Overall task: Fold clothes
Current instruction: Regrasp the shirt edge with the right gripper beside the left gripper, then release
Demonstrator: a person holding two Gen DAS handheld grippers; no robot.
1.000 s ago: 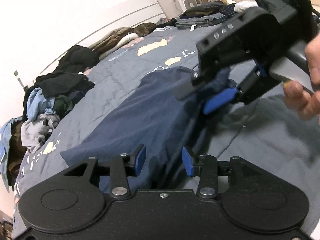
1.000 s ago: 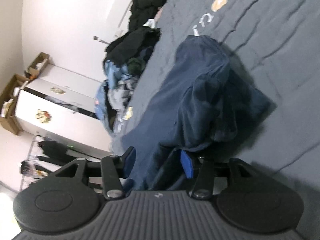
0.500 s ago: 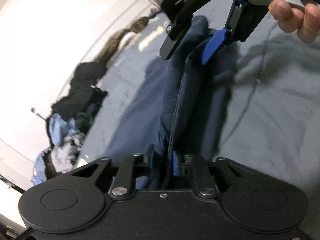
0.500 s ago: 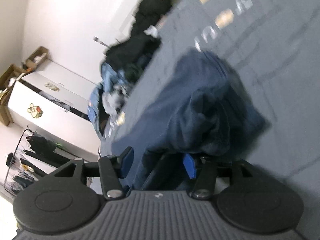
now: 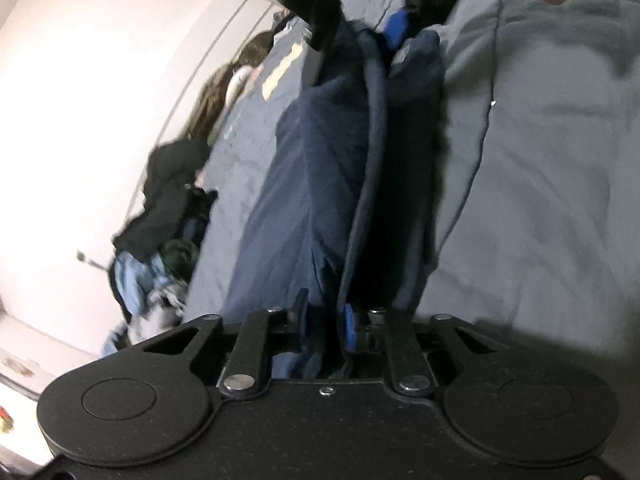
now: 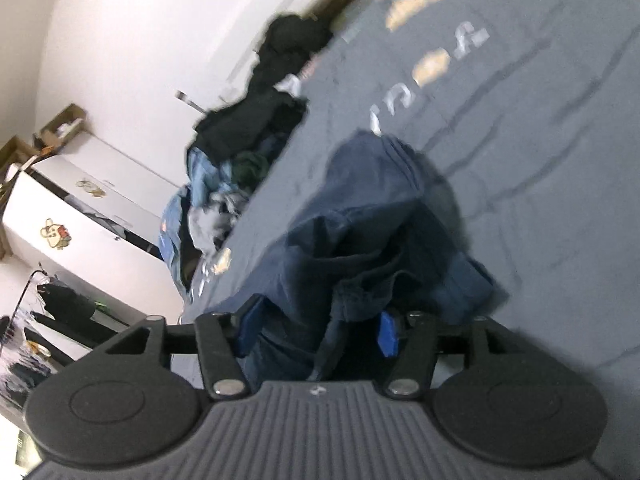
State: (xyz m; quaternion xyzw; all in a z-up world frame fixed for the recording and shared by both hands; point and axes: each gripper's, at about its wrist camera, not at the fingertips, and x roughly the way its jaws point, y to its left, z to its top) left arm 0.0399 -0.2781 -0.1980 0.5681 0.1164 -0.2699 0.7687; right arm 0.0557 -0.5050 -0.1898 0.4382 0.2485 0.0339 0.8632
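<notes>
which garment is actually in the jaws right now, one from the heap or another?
The navy blue garment spread mid-bed: the left gripper is pinching its edge, and the right gripper jaws are closing around it. The heap of clothes by the wall lies untouched.

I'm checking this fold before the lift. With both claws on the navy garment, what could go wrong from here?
1. The right claw is closing on bunched navy garment, so it may grab several layers.
2. The left claw pinches only an edge, which might slip.
3. The garment is crumpled on the bed; creases may get folded in.
</notes>
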